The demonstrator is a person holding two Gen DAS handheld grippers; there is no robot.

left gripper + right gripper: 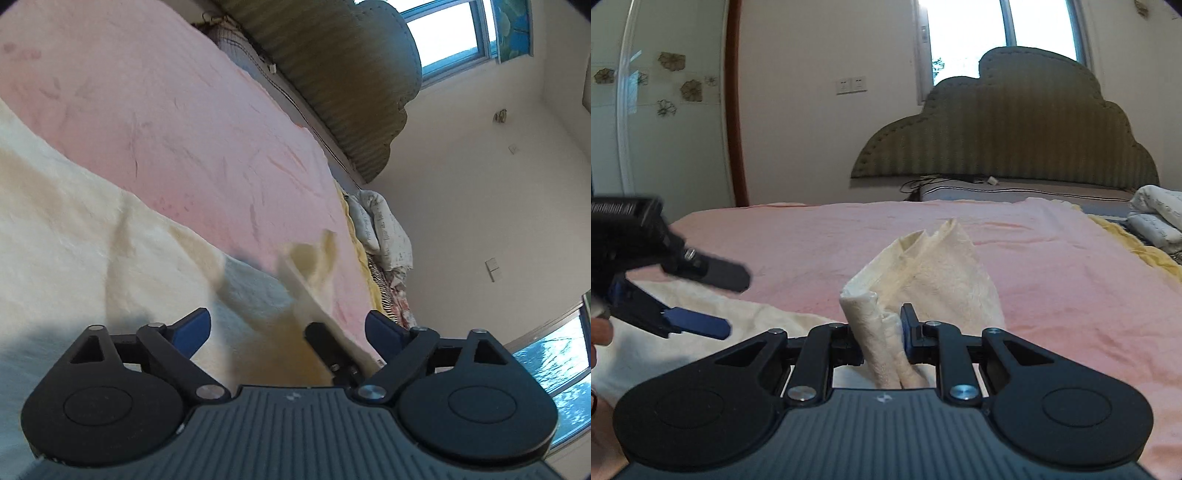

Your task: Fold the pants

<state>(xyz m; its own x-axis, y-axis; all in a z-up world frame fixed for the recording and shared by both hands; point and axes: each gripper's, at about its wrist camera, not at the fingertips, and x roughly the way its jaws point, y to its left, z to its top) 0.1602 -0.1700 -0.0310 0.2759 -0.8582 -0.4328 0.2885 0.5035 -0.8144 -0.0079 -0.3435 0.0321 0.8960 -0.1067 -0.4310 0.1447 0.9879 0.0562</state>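
Two grippers work cream pants spread on a pink bedsheet. Right gripper: jaws closed on a bunched fold, raised at centre. Left gripper: jaws wide apart, holding nothing, over the near left portion. Fabric appears soft, light and limp; it will likely sag. Grip at hems or waistband edges. Surface is fleecy, creased, pale.

Left gripper agape, right gripper clamped
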